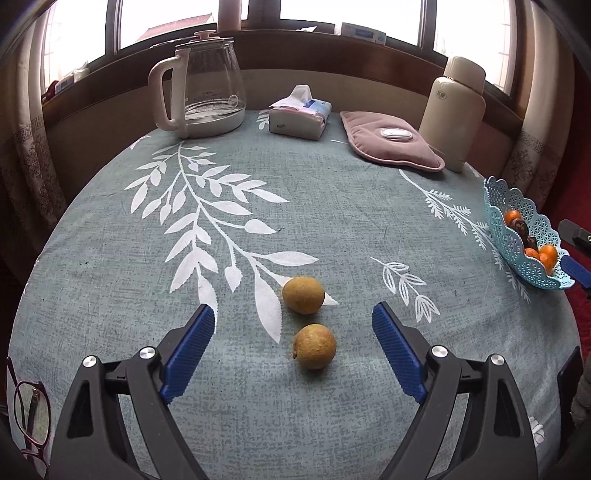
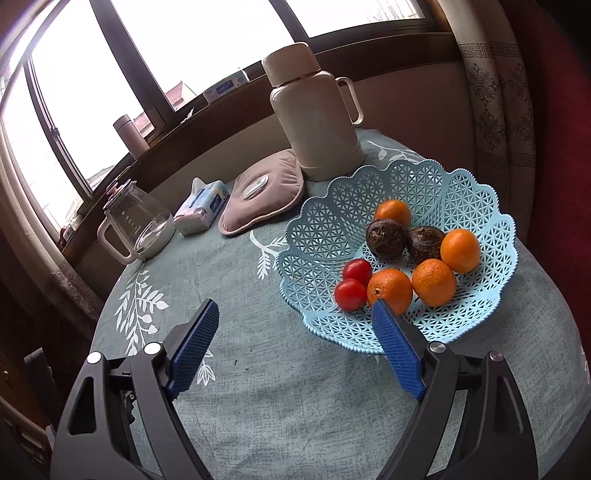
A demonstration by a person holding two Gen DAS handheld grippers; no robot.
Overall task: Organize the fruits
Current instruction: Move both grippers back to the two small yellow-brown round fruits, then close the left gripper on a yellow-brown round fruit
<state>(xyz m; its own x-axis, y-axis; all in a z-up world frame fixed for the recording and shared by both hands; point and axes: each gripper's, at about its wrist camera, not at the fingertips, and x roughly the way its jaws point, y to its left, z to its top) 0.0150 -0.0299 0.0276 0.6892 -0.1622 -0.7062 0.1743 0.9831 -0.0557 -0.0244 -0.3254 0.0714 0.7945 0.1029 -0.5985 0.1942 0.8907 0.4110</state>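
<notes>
Left wrist view: my left claw [image 1: 293,319] hangs released around two brown fruits [image 1: 314,346]; clenching could nudge the farther one [image 1: 303,295] rolling. My right claw [image 2: 295,319] is released too.

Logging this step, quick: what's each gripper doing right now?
Left gripper: open, empty, over two brown fruits.
Right gripper: open, empty, beside the basket.

a home: clothed table [image 1: 332,206], kettle [image 1: 207,85], tissues [image 1: 299,114], curtained windows [image 2: 74,85]

Blown-out window [image 1: 343,11] backlight, fisheye-warped edges
</notes>
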